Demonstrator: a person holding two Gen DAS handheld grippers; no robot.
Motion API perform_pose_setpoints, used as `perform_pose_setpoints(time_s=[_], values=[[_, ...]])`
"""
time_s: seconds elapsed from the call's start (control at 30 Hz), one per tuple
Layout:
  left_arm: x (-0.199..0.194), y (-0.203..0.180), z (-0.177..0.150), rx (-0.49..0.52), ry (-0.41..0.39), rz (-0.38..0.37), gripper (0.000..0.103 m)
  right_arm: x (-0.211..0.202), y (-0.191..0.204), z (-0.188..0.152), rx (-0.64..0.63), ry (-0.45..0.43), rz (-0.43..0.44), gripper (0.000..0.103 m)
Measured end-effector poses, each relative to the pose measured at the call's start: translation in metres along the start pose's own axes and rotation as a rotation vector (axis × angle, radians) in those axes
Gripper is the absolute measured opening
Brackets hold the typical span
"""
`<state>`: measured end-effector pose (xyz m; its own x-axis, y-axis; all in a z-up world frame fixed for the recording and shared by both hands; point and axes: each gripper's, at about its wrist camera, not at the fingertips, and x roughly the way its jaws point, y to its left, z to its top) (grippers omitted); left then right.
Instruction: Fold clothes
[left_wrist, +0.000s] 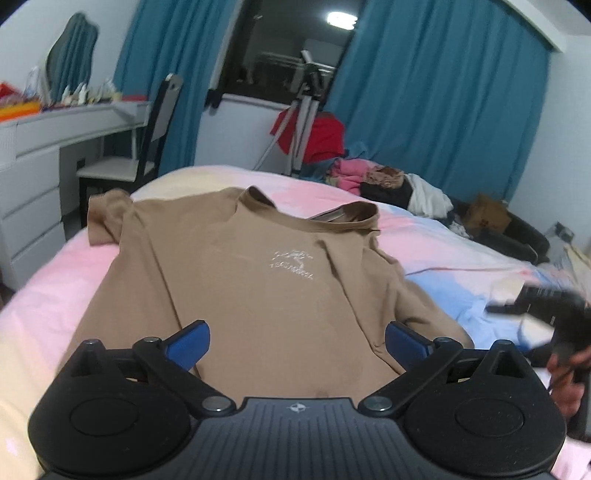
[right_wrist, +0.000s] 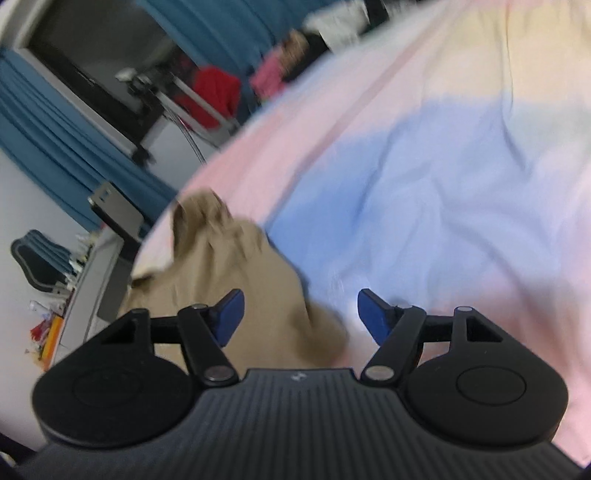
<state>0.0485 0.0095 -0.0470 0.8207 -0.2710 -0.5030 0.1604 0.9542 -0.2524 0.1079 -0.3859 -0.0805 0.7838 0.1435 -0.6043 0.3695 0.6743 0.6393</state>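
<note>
A tan T-shirt with a pale chest print lies spread front-up on the bed, collar at the far end, one sleeve folded over at the far left. My left gripper hovers wide open over the shirt's near hem, nothing between its blue pads. In the right wrist view the shirt's right edge is bunched below my right gripper, which is open with the cloth's edge under the gap and no pad pressing on it. That right gripper appears blurred at the right of the left wrist view, with a hand behind it.
The bed sheet is pink, blue and pale yellow. A pile of clothes sits at the far right of the bed. Beyond stand a tripod, blue curtains, a chair and a white dresser at the left.
</note>
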Motion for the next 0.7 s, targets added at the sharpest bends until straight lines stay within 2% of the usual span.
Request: perform_pose_setpoints(time_s=[0.1,0.17,0.2,0.27,0.37,0.43,0.53,0.7], values=[[0.011,0.007,0.002,-0.034,0.013,-0.007,0.102,0.024,-0.002,-0.01,0.019,0.074,-0.023,0.071],[0.017,0.009,0.002,-0.031,0.016,0.003,0.102,0.035,0.003,-0.016,-0.014,0.082,-0.036,0.066],[0.019,0.01,0.002,-0.03,0.017,0.01,0.102,0.035,0.007,-0.018,-0.044,0.062,-0.054,0.06],[0.024,0.01,0.002,-0.034,0.024,0.016,0.102,0.032,0.017,-0.02,-0.1,0.006,-0.1,0.022],[0.028,0.012,0.002,-0.051,0.035,0.011,0.102,0.019,0.025,-0.016,-0.131,-0.081,-0.108,0.01],[0.03,0.013,0.003,-0.059,0.038,0.009,0.102,0.014,0.033,-0.008,-0.159,-0.141,-0.122,0.01],[0.034,0.012,0.002,-0.066,0.038,0.007,0.102,0.013,0.05,0.016,-0.251,-0.235,-0.2,0.01],[0.043,0.014,-0.002,-0.063,0.062,0.015,0.102,0.03,0.061,0.067,-0.253,-0.357,-0.231,0.009]])
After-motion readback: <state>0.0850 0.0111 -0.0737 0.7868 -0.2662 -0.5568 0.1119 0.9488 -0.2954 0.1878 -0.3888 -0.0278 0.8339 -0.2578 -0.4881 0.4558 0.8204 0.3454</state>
